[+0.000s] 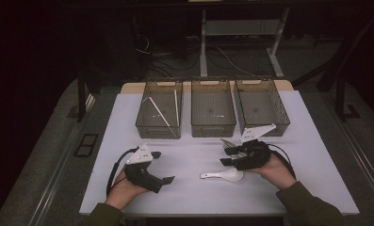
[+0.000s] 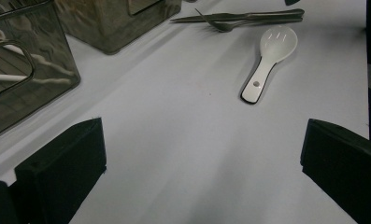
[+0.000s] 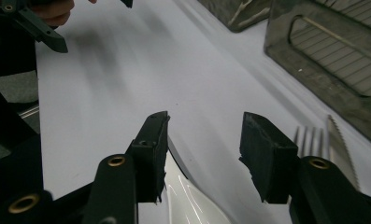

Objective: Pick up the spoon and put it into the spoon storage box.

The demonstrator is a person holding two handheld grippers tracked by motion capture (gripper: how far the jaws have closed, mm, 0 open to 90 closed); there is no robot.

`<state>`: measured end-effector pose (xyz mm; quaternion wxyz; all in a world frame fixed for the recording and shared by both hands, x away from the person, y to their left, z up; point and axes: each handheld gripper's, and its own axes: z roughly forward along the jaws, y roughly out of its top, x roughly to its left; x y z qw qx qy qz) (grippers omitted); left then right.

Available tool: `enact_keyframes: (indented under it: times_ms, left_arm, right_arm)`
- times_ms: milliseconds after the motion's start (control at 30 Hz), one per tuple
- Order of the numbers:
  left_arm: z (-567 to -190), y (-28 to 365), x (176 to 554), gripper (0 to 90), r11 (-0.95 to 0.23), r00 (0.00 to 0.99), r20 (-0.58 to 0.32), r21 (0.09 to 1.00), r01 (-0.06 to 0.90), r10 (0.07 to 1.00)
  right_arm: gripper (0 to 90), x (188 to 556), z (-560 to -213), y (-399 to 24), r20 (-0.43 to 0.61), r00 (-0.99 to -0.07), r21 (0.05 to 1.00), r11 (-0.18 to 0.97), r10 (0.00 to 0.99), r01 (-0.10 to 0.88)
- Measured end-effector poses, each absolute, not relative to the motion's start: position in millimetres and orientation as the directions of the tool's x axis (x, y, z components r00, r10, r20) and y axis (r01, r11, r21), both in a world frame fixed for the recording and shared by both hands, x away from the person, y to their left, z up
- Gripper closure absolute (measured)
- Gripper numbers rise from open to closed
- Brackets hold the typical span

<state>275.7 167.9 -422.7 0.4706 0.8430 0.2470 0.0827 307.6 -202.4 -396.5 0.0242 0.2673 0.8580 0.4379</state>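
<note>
Lettering is nowhere legible on the white spoon (image 1: 223, 175) lying free on the counter (image 1: 189, 188), left claw (image 1: 158, 167) gaping wide, right claw (image 1: 225, 156) half-open and empty.

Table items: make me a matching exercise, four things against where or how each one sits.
Things:
1. white spoon
2. fork and knife
3. chopsticks
4. left gripper

Places or states:
A. inside the left-hand bin
B. lying side by side on the table near the bins
C. open, with nothing between its jaws
D. alone on the table, beside the right gripper

Pairs: 1-D, 2-B, 3-A, 4-C
</note>
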Motion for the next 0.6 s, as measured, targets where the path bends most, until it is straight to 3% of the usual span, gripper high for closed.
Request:
enact_keyframes:
  times_ms: [600]
  left_arm:
    - [-423.2,167.5,273.7,0.0,-0.440,0.867,-0.090,0.833,0.335,0.490]
  right_arm:
    - [44.7,282.7,-415.2,-240.1,0.216,-0.831,0.748,0.459,0.513,0.478]
